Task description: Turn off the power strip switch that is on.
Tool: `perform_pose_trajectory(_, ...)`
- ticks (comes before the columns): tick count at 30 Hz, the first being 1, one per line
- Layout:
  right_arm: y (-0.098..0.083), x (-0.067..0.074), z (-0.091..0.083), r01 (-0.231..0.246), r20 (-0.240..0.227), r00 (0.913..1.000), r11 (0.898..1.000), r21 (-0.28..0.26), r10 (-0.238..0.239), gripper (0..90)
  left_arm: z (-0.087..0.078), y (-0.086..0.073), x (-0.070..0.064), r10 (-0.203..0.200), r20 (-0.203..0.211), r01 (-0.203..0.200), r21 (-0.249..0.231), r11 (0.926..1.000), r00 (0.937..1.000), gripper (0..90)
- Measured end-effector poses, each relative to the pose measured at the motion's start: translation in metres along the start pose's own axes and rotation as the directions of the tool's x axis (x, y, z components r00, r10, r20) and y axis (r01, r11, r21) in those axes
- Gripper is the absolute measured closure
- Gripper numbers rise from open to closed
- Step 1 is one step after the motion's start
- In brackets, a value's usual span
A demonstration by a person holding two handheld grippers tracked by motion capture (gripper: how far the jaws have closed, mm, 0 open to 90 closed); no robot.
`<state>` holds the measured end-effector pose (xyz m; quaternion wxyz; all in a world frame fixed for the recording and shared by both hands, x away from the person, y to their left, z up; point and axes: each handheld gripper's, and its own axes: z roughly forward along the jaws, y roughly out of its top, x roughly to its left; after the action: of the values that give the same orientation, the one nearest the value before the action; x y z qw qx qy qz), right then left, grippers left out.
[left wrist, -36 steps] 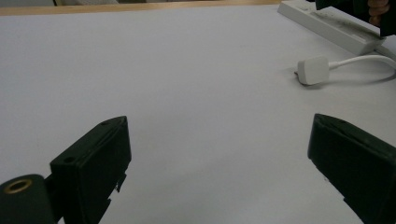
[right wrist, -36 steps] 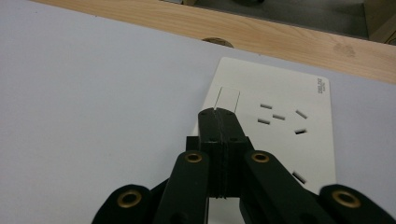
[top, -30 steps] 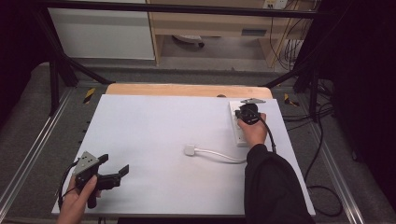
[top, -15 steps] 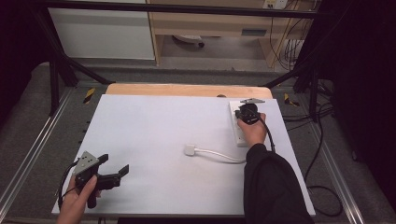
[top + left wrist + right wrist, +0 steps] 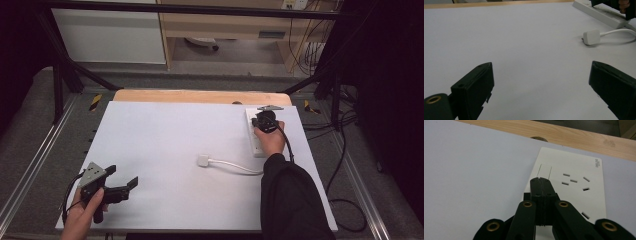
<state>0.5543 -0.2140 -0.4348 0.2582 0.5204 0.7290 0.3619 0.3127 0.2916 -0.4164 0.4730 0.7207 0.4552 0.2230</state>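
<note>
A white power strip [image 5: 256, 134] lies at the far right of the white tabletop [image 5: 165, 135], its cable looping left to a white plug [image 5: 203, 160] near the middle. The right tongs [image 5: 541, 180] rest on the strip beside its rocker switch — jaws pressed together, empty. The left tongs [image 5: 121, 178] sit well apart at the near left — spread wide, holding nothing.
</note>
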Motion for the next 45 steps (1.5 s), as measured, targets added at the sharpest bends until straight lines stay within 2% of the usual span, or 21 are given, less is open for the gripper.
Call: perform_pose_trajectory(45, 0.0025, 0.001, 0.0026, 0.007, 0.007, 0.9999, 1.0, 0.03, -0.007, 90.0, -0.0001, 0.0, -0.0001, 0.005, 0.0, -0.005, 0.001, 1.0, 1.0, 5.9)
